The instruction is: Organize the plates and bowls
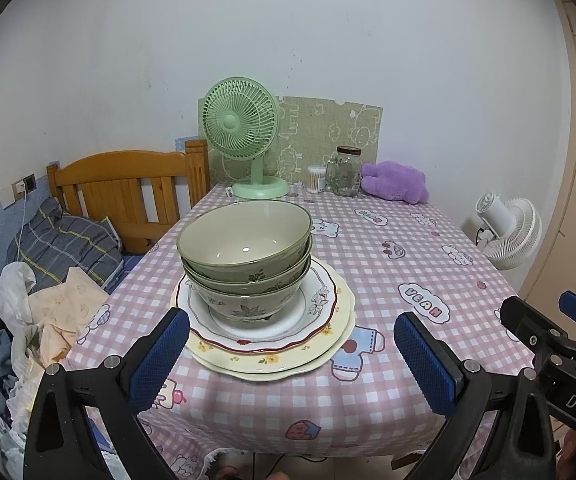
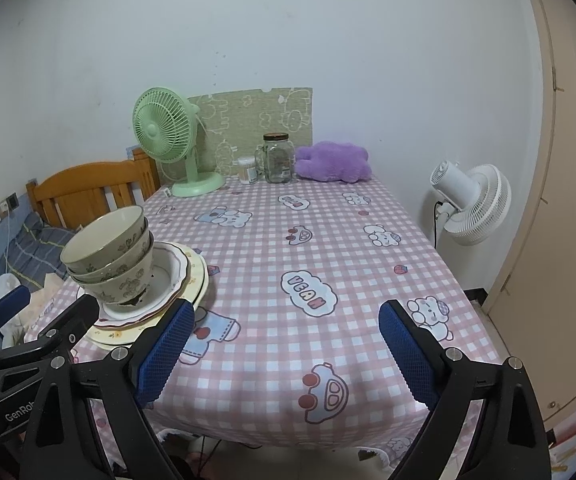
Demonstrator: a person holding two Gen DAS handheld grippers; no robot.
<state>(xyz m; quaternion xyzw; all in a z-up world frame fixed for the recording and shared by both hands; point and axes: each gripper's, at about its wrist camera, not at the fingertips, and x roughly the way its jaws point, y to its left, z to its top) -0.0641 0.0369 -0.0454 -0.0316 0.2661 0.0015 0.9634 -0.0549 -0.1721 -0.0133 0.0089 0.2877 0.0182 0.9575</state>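
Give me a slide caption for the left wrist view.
Open left claw facing three nested bowls stacked on plates on the checked tablecloth.

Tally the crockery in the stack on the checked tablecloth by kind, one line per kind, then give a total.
Bowls: 3, nested in one another on the plates.
Plates: at least 3 rims show, a red-rimmed white one on top of yellow-flowered cream ones; any more are hidden.
Total: 6 pieces that can be counted.

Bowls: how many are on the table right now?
3, nested in one stack: top bowl, middle bowl, bottom bowl, standing on the plates. A further bowl inside could be hidden.
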